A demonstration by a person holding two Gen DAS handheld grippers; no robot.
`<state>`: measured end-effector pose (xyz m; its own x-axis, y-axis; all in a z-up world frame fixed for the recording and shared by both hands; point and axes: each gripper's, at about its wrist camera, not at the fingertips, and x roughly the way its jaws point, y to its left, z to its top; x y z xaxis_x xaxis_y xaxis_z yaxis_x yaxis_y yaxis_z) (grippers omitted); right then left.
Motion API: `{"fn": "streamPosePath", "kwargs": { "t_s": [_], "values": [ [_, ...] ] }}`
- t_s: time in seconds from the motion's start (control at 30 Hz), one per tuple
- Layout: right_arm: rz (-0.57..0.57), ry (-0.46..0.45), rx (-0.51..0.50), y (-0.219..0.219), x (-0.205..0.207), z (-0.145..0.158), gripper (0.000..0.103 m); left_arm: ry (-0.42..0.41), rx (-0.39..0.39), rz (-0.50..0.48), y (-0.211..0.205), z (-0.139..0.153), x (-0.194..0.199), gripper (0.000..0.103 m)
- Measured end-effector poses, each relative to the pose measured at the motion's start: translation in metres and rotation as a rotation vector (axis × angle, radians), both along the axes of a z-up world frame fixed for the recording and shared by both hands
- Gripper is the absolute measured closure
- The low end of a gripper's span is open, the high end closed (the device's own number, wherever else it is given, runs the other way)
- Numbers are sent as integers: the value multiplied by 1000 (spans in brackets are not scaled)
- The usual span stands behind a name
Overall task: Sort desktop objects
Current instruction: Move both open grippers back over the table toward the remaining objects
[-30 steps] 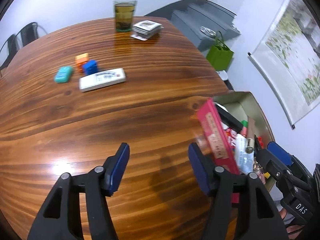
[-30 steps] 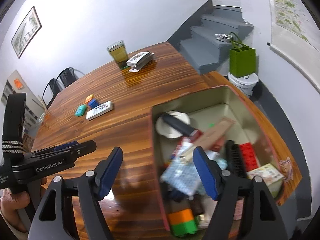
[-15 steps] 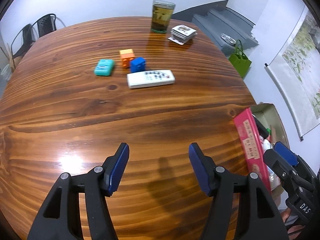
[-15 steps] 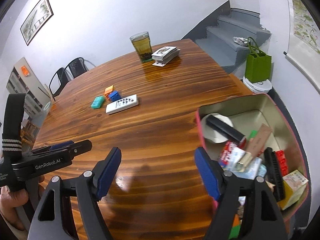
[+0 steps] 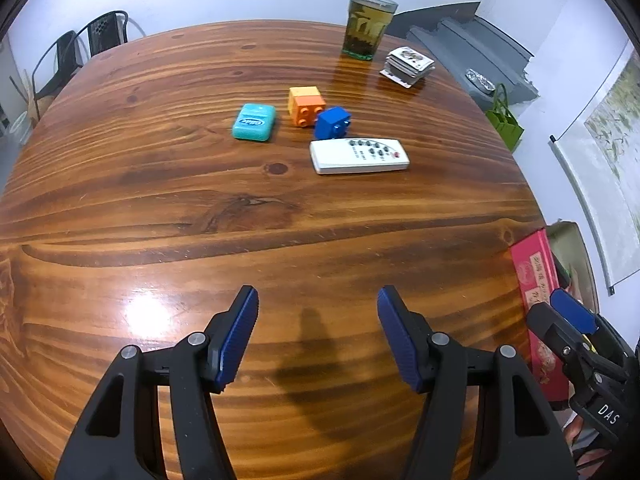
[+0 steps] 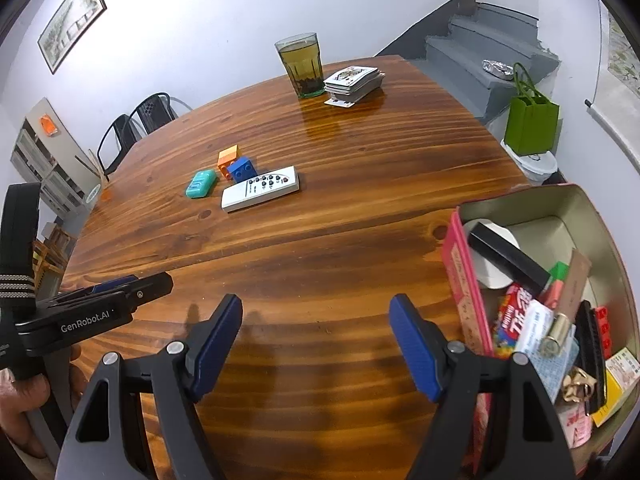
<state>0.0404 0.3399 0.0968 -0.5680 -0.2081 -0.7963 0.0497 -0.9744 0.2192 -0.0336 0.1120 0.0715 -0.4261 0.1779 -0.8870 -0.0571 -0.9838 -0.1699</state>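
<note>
Both claws empty, jaws spread wide: left claw and right claw hang over bare worktop. Remaining items cluster mid-worktop, well apart from the tin box at the right edge: white remote, blue brick touching orange brick, teal case. Remote likely light, rigid, smooth; pinch across its narrow width. Bricks hard, studded; grip flat sides.
</note>
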Motion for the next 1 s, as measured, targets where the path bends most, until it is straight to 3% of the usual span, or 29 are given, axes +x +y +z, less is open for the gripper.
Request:
{"fn": "streamPosePath", "kwargs": {
  "t_s": [0.6,1.0],
  "values": [
    [24,18,23,-31,-65,-2,24,-15,-56,29,-41,-24,-58,38],
    [56,18,38,-48,-114,-8,24,3,-34,22,-56,-39,-115,38]
  ]
}}
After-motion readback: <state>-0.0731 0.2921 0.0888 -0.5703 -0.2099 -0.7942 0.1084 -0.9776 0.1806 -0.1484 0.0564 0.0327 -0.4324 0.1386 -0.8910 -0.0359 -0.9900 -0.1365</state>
